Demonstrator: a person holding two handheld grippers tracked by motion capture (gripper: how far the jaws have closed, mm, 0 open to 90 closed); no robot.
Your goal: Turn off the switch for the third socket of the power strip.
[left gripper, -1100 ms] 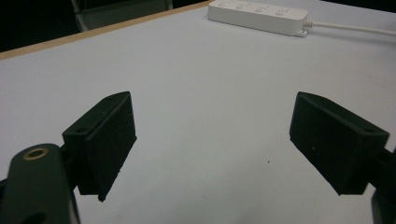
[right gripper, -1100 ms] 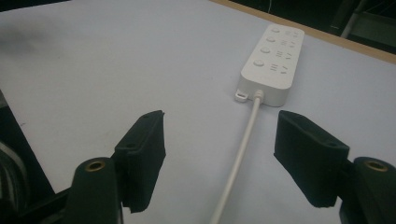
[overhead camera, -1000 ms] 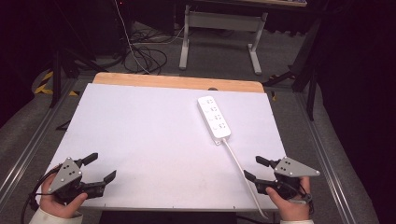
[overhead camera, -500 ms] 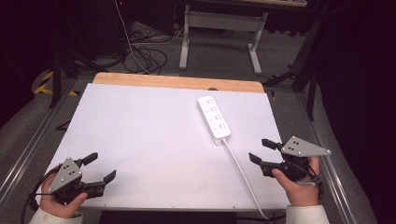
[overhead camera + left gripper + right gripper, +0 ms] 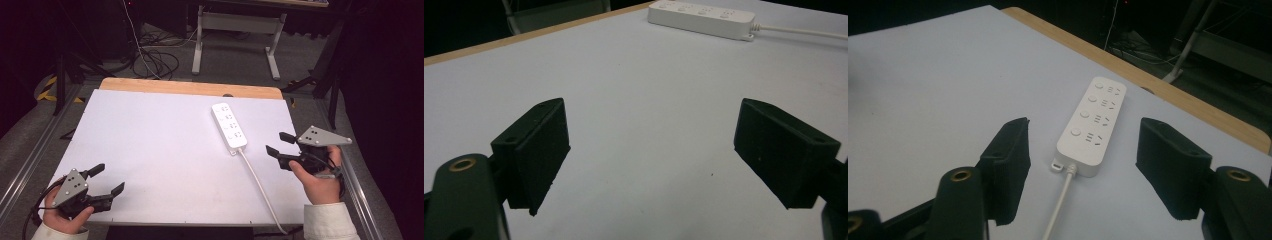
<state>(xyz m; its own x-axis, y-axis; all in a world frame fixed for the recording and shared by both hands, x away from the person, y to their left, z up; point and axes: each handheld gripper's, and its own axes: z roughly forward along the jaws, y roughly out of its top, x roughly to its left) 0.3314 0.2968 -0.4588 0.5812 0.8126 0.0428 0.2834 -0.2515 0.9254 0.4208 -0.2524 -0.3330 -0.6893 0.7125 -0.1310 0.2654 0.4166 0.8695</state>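
Counted on the flat white rectangular tabletop (image 5: 150, 140): one long white plastic power strip (image 5: 229, 128), one thin white cord (image 5: 257, 182) leaving its near end, nothing else resting there. Beyond the far edge, one pale wooden strip (image 5: 190, 88).

On the power strip's top face, in the right gripper view: four small round buttons in a single row, and beside them four socket sets, one per button. Rounded corners, clean glossy shell, a small tab at the cord end.

Lies flat in the far right part of the tabletop, lengthwise roughly front to back and slightly slanted, far end close to the wooden strip. Cord trailing toward the near edge and over it.

Two black two-jaw tools, each topped by one grey three-cornered plate, each carried in one hand.

Left gripper (image 5: 110, 177): low at the near left corner, jaws spread wide, nothing between them but bare white surface; well apart from the power strip, seen far off at the top of the left gripper view.

Right gripper (image 5: 276, 142): held above the right edge of the tabletop, just right of the power strip's cord end, pointing toward it. Jaws released and parted, having just been closing a little, gripping nothing; in the right gripper view, framing the cord end from a distance, touching neither strip nor cord.
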